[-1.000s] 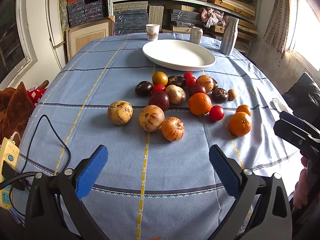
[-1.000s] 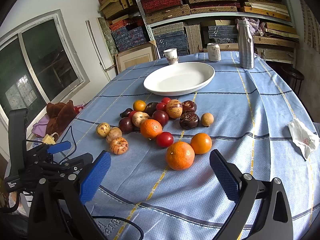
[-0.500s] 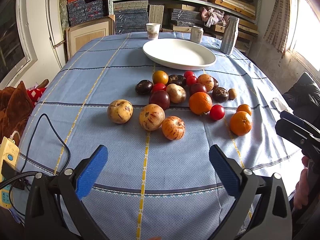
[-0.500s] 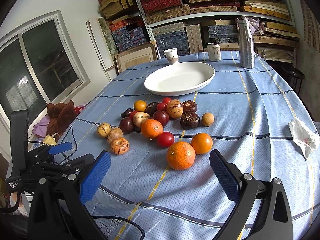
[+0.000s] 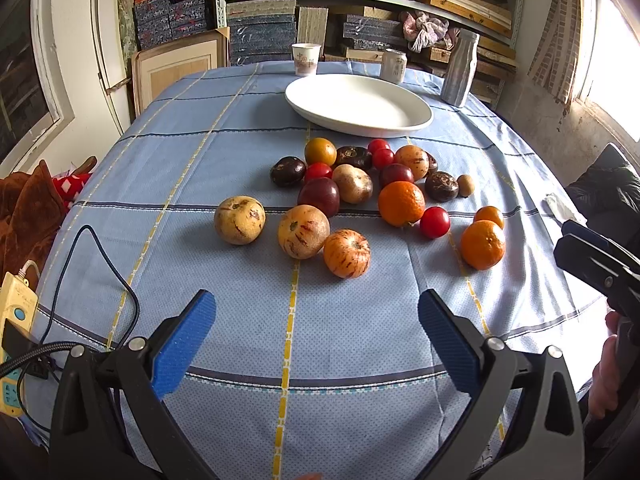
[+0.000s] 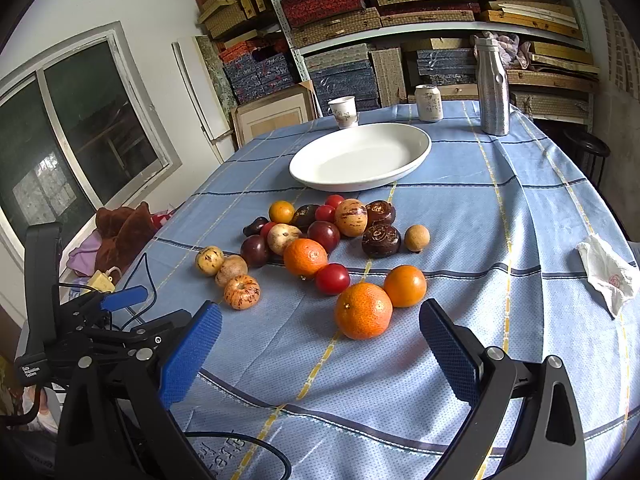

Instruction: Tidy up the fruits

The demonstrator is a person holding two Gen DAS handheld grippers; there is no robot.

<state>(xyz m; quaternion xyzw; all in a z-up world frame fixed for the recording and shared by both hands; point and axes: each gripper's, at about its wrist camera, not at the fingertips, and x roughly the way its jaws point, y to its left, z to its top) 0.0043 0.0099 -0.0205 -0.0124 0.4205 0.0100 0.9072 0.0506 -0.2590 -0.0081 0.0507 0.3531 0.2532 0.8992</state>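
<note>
- Blue-padded left gripper [image 5: 312,336] hangs over the near tablecloth [image 5: 224,168], jaws spread wide, holding nothing.
- Right gripper [image 6: 320,344] likewise spread and empty, an orange [image 6: 363,311] just ahead.
- Fruits [image 5: 356,188] lie clustered mid-table, apart from the white plate [image 5: 358,105] behind them.

Fruits [image 5: 360,196] clustered mid-table, plate [image 5: 360,100] behind them, cup [image 5: 306,59], can [image 5: 394,65], bottle [image 5: 460,70] behind plate.
</note>
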